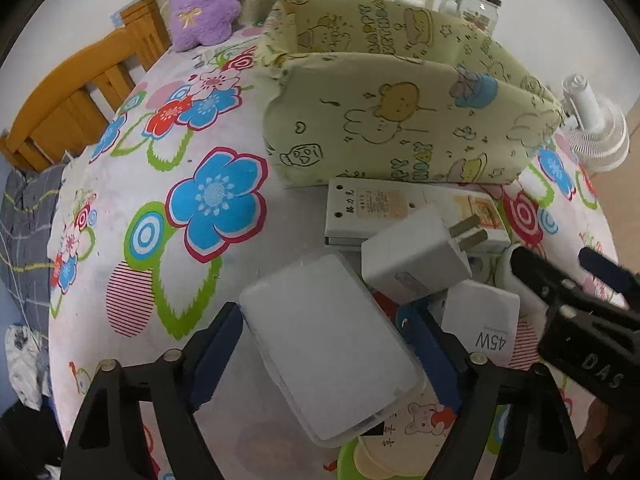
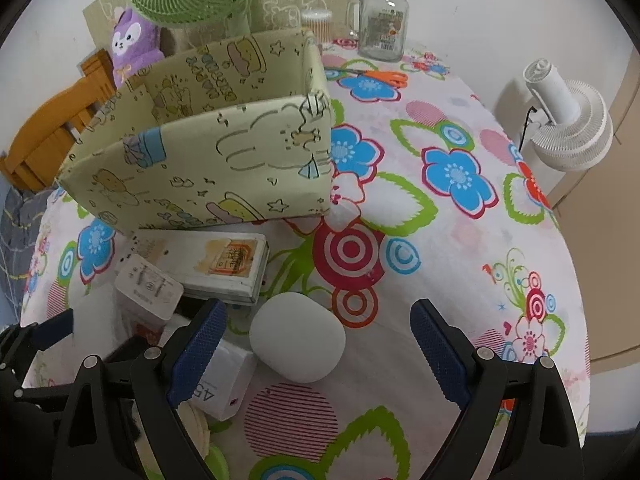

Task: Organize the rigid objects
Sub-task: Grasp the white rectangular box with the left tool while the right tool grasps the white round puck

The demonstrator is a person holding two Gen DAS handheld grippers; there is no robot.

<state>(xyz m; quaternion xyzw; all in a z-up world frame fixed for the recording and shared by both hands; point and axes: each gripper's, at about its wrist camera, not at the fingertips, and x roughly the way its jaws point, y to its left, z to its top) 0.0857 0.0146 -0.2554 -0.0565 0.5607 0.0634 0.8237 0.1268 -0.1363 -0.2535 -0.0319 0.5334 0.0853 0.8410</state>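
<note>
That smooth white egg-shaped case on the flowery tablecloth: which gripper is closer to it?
Right. The right gripper has its open jaws around the white rounded case, not touching. The left gripper sits off to its left, jaws closed on a frosted rectangular plastic box.

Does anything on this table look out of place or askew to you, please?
Yes: the white plug adapter lies tilted, propped across the flat white box and the 45W charger in a loose heap in front of the fabric bin. The bin's near wall also bows outward, and no items are visible inside it.
</note>
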